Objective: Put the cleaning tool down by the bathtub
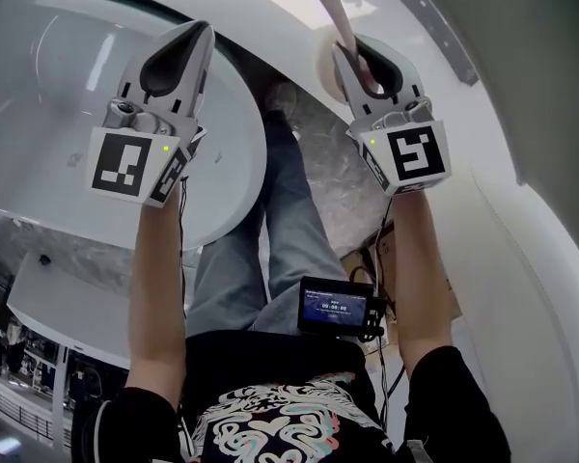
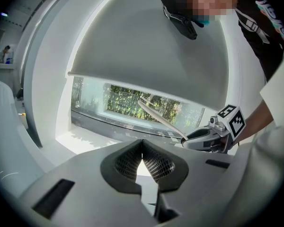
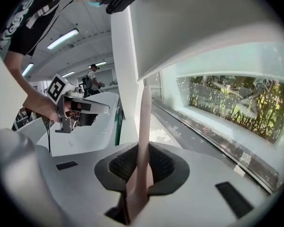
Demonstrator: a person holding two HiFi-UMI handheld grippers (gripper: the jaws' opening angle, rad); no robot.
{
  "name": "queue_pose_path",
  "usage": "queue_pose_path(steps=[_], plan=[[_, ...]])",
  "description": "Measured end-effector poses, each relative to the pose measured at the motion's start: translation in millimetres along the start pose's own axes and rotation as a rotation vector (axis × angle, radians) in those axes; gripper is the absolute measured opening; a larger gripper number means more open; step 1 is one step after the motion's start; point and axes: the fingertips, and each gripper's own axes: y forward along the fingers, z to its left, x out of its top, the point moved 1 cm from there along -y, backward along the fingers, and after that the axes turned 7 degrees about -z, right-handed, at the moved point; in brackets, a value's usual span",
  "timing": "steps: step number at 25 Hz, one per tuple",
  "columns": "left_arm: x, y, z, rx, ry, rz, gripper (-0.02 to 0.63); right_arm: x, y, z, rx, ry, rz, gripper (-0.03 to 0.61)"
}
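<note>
Your right gripper point(image 3: 142, 163) is clamped on the cleaning tool point(image 3: 144, 122) — pale handle running past the tips. Your left gripper point(image 2: 142, 150) — jaws together, empty — hangs above the bathtub point(image 1: 234, 177).

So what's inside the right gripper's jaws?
The right gripper is shut on the cleaning tool, whose pale handle stands up from between the jaws. Its lower end is covered, down inside the gripper body.

Daylight is streaming in through the window point(image 3: 236, 98), leaving every view bright and washed pale, while ceiling strip lights point(image 3: 61, 39) are glowing further back. Both gripper views are curving heavily and darkening toward their corners. The left claw point(image 2: 142, 148), the right claw point(image 3: 143, 167) and the cleaning tool point(image 3: 144, 122) are blurring softly close to the lens.
</note>
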Motion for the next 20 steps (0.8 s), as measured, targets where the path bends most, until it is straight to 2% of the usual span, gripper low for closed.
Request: queue_pose_path(steps=[6,11,20], plan=[[-13,11,-2,0.005,-0.010,0.015,0.017,-21,9,-7,0.028,-0.048,0.047,0.078],[-17,17,-4,-0.005,-0.004,0.019,0.017,-36,18,-12,0.038,-0.041,0.065,0.078],[-21,20,-3,0.001,-0.009,0.022,0.017,-69,26,-11,0.081,-0.050,0.176,0.078]])
